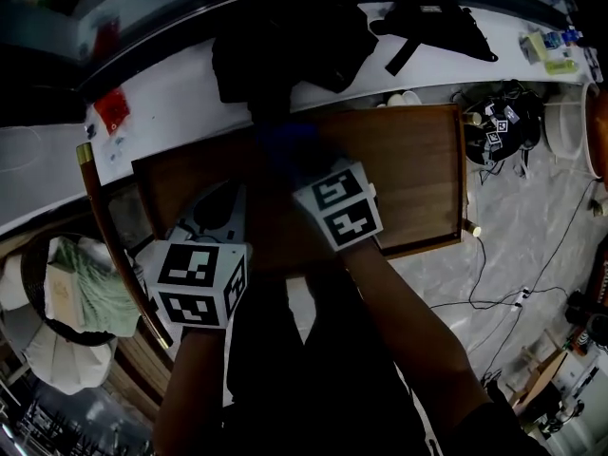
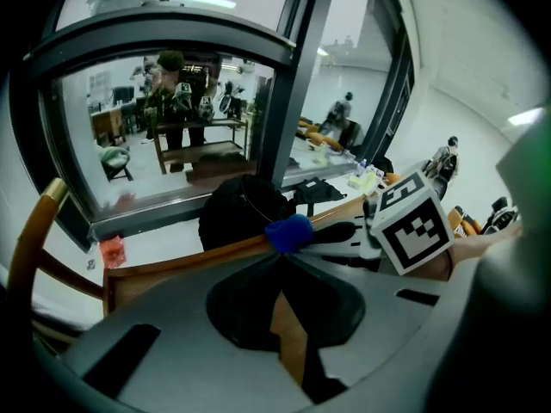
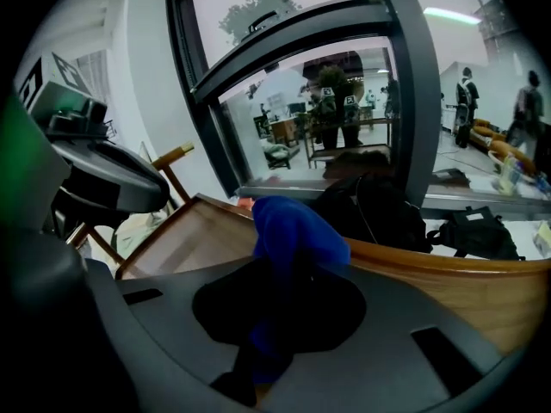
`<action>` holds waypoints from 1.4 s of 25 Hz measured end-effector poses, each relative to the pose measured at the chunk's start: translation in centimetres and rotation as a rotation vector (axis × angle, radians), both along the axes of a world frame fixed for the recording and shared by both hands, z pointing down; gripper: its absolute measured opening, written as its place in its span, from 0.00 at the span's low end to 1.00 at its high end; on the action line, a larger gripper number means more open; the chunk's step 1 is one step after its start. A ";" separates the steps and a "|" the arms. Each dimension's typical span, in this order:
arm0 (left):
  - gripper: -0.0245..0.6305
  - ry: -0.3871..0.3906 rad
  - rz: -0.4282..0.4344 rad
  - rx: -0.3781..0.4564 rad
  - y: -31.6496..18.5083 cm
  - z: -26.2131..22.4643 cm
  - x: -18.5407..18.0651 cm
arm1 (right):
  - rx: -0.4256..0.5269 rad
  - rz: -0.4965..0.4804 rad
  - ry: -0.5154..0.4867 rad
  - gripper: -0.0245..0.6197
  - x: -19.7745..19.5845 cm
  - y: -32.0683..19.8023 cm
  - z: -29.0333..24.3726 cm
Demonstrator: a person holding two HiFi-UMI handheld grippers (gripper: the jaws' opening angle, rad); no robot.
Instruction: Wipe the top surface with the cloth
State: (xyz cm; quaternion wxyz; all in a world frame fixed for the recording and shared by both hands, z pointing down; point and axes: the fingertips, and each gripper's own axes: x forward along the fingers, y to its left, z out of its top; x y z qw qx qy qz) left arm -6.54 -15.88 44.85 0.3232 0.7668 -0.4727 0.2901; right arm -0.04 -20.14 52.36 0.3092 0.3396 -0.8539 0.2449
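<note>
The wooden table top (image 1: 418,169) lies below me, seen from above in the head view. A blue cloth (image 3: 293,231) bulges out between the jaws of my right gripper (image 3: 288,269), which is shut on it and held over the table's far side. In the left gripper view the same blue cloth (image 2: 289,232) shows at the tip of the right gripper (image 2: 344,235), just above the table's far edge (image 2: 172,265). My left gripper (image 2: 280,261) hovers over the table's left part, its jaws closed together with nothing between them. In the head view the cloth (image 1: 285,145) is dim.
A black bag (image 1: 285,46) and a black pouch (image 1: 432,27) lie on the white sill behind the table. A curved wooden chair back (image 1: 104,226) stands at the left, beside a basket (image 1: 76,288) with green fabric. Cables and gear (image 1: 503,126) lie on the floor at the right.
</note>
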 end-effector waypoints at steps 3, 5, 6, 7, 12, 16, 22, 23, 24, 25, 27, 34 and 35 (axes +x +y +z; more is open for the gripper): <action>0.05 0.012 -0.023 -0.007 -0.7 0.9 2.3 | 0.005 0.024 0.011 0.13 2.8 -0.4 -0.1; 0.05 0.021 -0.016 -0.014 -1.1 1.4 4.3 | 0.008 0.042 0.020 0.13 4.5 -0.7 -0.1; 0.05 0.025 -0.013 -0.018 -1.2 1.7 5.3 | 0.009 0.049 0.025 0.13 5.4 -0.8 -0.1; 0.05 0.027 -0.013 -0.021 -1.3 1.9 6.2 | 0.010 0.056 0.031 0.13 6.3 -1.0 -0.2; 0.05 0.051 -0.020 -0.029 -1.8 2.9 10.3 | 0.017 0.095 0.059 0.13 10.5 -1.6 -0.3; 0.05 0.086 -0.014 -0.040 -2.0 3.3 13.6 | 0.025 0.129 0.087 0.13 14.2 -2.1 -0.4; 0.05 0.107 0.005 -0.044 -2.8 3.6 17.0 | 0.028 0.175 0.132 0.13 19.1 -3.2 -0.5; 0.05 0.108 0.008 -0.045 -3.1 3.6 17.6 | 0.027 0.183 0.141 0.13 19.8 -3.3 -0.5; 0.05 0.112 0.013 -0.044 -3.5 3.6 18.3 | 0.028 0.191 0.151 0.13 20.5 -3.4 -0.6; 0.05 0.120 0.018 -0.039 -4.1 3.4 19.0 | 0.030 0.199 0.162 0.13 21.2 -3.5 -0.6; 0.05 0.138 0.033 -0.021 -5.3 2.9 20.6 | 0.031 0.216 0.187 0.13 22.4 -3.7 -0.7; 0.05 0.176 0.118 0.021 -6.6 1.1 24.5 | 0.020 0.318 0.292 0.13 26.4 -4.4 -0.7; 0.05 0.181 0.122 0.019 -6.5 1.0 24.5 | 0.017 0.336 0.308 0.13 26.9 -4.4 -0.7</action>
